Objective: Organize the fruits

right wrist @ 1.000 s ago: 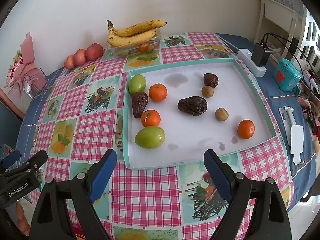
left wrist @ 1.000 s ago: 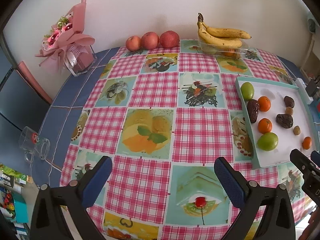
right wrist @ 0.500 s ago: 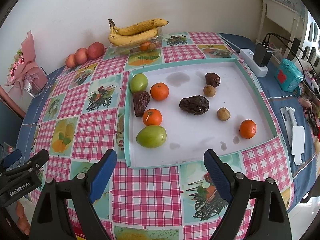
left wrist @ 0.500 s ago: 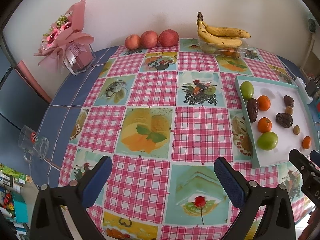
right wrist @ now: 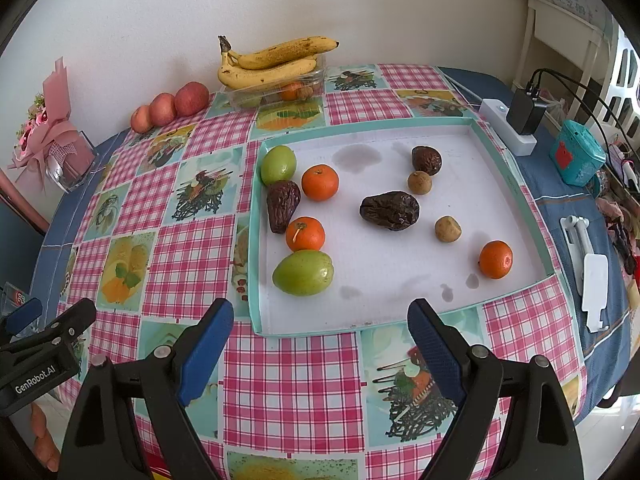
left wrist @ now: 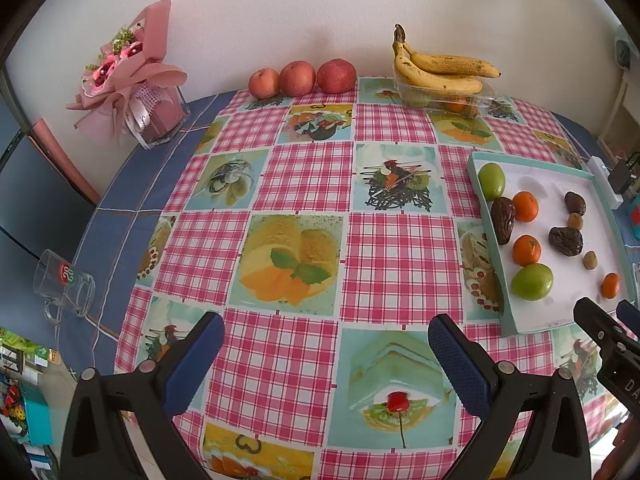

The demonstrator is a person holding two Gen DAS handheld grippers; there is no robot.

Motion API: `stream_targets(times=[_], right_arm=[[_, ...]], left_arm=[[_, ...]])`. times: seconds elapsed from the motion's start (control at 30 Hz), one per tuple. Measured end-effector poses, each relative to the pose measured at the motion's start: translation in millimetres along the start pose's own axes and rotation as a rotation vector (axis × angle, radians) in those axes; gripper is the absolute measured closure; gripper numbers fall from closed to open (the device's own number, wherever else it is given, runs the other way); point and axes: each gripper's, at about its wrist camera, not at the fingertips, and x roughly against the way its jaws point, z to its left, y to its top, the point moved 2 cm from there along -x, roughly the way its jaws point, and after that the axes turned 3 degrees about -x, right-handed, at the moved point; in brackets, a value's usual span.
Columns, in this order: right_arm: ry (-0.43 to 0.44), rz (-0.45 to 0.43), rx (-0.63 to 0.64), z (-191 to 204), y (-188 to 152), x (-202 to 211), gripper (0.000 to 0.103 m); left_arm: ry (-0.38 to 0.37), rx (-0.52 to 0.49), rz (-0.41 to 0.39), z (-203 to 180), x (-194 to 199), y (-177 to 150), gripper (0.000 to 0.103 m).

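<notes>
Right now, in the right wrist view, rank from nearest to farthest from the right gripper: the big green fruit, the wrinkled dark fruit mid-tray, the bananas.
From the right gripper:
1. Big green fruit, near-left in the tray.
2. Wrinkled dark fruit, mid-tray.
3. Bananas, far by the wall.

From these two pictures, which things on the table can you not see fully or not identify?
- Clear box under the bananas, both views: its fruit is blurred by the plastic and covered by the bananas.
- Right gripper, left view: cut off by the right edge.
- Glass mug, right view: almost wholly hidden behind the left gripper.
- Clutter beyond the teal tin, right view: too small and distorted.
</notes>
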Motion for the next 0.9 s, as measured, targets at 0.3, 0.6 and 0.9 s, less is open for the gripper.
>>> stream_targets(times=[0.3,0.6,0.9], right_arm=[[-0.001,0.000,-0.002,0.7,-0.5,0.0,0.014],[-0.002,0.000,-0.002,1.4,-0.6,0.0,0.014],[-0.002,0.002,0.003,1.2,-1.8,-1.2,0.014]], left_arm=[[0.001,0.001,0.000,-0.8,0.2,-0.2,0.000],[0.002,0.001,0.000,-1.2,0.6,-0.3,0.000],[0.002,0.001,0.001,-1.7,0.6,-0.2,0.000]])
